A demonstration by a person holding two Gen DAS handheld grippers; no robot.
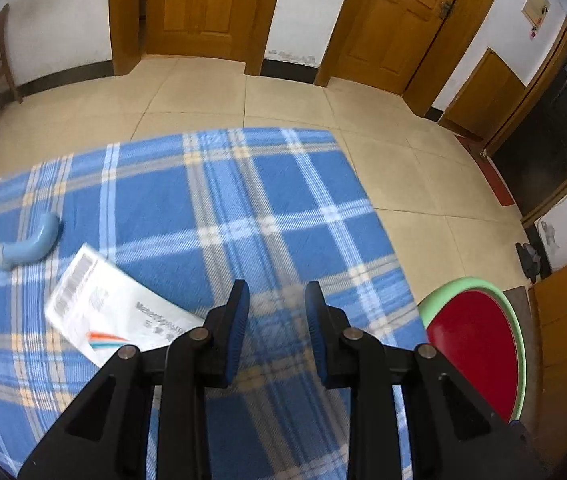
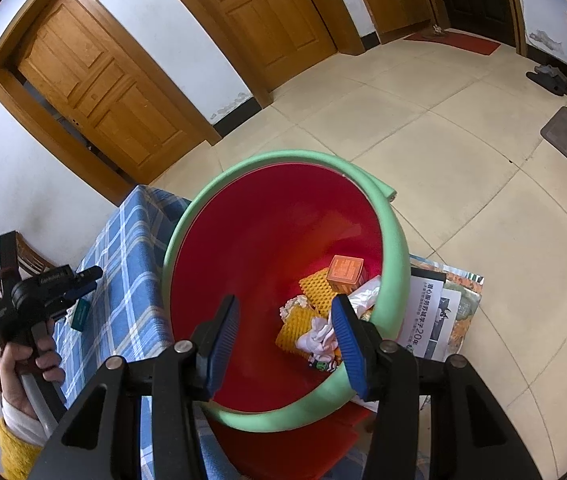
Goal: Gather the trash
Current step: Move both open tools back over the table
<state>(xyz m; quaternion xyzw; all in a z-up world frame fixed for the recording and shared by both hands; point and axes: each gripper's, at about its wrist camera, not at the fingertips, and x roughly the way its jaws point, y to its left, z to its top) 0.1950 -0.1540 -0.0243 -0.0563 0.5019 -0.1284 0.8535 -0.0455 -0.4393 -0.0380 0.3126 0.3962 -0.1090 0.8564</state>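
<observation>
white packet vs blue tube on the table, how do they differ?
The white packet is flat and rectangular with printed text and a barcode; the blue tube is rounded, bent and plain. The white packet is larger and lies nearer the left gripper; the blue tube lies farther left. Both rest ungrasped on the plaid tablecloth.

On the counter, the white medicine box [image 1: 123, 312] bears a barcode at one end and a word in dark letters that begins "Meteo"; the rest is blurred, as is the line of Chinese characters beneath it. Beside the red bin, the white printed sheet [image 2: 429, 316] carries Chinese lines, with the figure "20" among them. The orange box [image 2: 346, 274] inside the bin has print too small to read.
</observation>
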